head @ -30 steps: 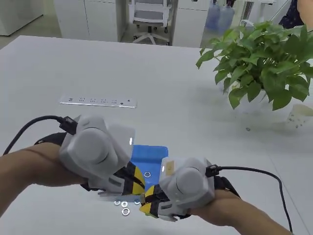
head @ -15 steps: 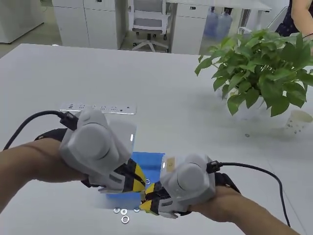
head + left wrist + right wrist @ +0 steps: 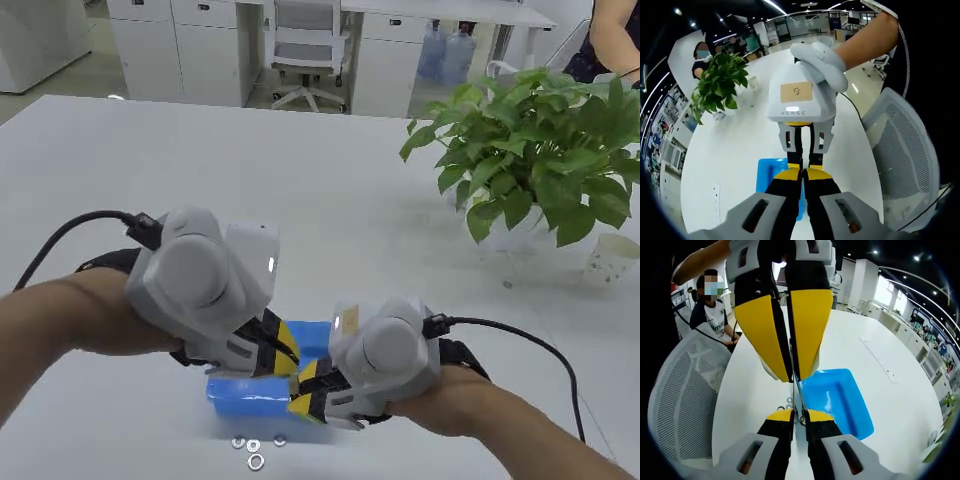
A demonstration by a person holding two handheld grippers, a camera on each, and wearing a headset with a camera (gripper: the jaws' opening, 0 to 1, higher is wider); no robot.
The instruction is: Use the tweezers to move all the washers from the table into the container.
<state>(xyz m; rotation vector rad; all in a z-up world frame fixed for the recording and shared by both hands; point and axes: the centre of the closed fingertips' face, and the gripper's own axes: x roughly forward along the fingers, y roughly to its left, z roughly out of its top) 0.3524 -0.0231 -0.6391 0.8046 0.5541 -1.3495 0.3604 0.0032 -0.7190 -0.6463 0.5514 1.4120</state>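
Both hands low, wrists turned inward, L gripper [image 3: 281, 347] & R gripper [image 3: 305, 395] tip to tip at near edge of blue container [image 3: 248, 394]. L jaws clamped on tweezers [image 3: 796, 390]; R jaws pinched on same tweezers' lower end. Washers [image 3: 255, 447] on white table [image 3: 330, 190], just beside container. Plant [image 3: 530, 150] far R, office chair [image 3: 305, 40] behind. Container partly hidden by grippers; can't make out tweezer tips.

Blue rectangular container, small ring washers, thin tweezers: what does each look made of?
Blue rectangular container: probably moulded plastic, glossy; even colour, rounded rim, soft highlights. Small ring washers: likely metal; pale silvery sheen, though tiny. Thin tweezers: seemingly steel; narrow bright-grey blades.
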